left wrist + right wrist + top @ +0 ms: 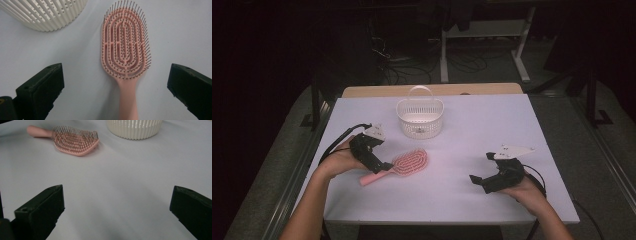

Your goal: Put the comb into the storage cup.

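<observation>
A pink hairbrush lies bristles up on the white table, handle toward the front left. My left gripper hovers over its handle, jaws wide open on either side of it and apart from it. In the left gripper view the hairbrush runs up the middle between the jaws of the left gripper. My right gripper rests open at the front right, with nothing between its jaws. From the right gripper view the hairbrush lies far off at the upper left, beyond the right gripper.
A white slatted basket with a handle stands behind the hairbrush near the table's middle back; its wall also shows as basket and basket. The white table ends in a wooden strip at the back.
</observation>
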### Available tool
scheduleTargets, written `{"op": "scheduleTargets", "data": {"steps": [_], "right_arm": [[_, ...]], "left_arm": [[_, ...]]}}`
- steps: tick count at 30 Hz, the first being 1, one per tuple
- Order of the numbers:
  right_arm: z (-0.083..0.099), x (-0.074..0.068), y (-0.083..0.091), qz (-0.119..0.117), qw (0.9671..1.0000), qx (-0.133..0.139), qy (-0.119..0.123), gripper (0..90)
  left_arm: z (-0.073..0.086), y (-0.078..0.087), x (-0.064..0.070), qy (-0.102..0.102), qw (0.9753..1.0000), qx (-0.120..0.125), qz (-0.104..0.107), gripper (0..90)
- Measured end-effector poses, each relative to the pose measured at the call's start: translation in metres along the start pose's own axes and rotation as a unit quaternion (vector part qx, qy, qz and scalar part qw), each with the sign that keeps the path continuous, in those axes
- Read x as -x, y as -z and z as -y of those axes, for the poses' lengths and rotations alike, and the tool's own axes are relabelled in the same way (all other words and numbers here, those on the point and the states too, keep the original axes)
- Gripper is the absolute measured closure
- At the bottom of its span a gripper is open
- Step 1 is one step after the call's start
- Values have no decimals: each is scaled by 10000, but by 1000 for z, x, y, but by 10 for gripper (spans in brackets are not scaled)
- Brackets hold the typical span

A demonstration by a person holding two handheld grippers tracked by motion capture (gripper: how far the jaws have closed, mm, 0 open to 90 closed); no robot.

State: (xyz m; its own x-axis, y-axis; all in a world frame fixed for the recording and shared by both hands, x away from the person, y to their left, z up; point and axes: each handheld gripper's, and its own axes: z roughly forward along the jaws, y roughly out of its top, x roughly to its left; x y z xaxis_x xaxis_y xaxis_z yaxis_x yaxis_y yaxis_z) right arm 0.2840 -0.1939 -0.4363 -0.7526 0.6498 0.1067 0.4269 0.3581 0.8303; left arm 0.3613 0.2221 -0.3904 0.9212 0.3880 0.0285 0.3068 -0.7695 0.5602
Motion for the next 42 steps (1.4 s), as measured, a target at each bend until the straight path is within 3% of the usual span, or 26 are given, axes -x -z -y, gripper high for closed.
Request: {"op": "scheduleTargets", "data": {"steps": [20,42], "right_arm": [[0,0,0,-6,10000,-9,-2,0],[0,0,0,4,10000,-4,5,0]], "left_arm": [[1,-9,1,51,9993,-381,-9,3],[2,-19,2,-91,9964,-836,-71,4]]}}
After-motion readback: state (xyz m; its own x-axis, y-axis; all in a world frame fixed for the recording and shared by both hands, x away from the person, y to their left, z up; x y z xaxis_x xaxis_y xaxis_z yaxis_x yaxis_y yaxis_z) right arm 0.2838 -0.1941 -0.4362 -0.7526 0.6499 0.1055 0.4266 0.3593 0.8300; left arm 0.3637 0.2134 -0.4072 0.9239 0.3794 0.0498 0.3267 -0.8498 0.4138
